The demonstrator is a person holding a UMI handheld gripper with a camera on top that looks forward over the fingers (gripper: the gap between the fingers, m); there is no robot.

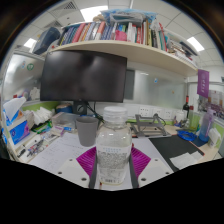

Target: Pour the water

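Gripper view, lower centre of frame: the gripper [113,168] is clenched on a clear water bottle [113,145], held upright between its pink pads [86,160], with a grey cup [88,129] just beyond, slightly left.

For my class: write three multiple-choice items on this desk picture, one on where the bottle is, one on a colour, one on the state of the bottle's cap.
1. Where is the water bottle?
A. between the gripper fingers
B. on the shelf
C. behind the monitor

2. What colour are the finger pads?
A. green
B. magenta
C. yellow

3. The bottle's cap is
A. missing
B. lying on the desk
C. on the bottle

Answers: 1 A, a pad shows at each side of the bottle. 2 B, both pads look magenta. 3 C, a white cap sits on the neck, below the dark monitor.
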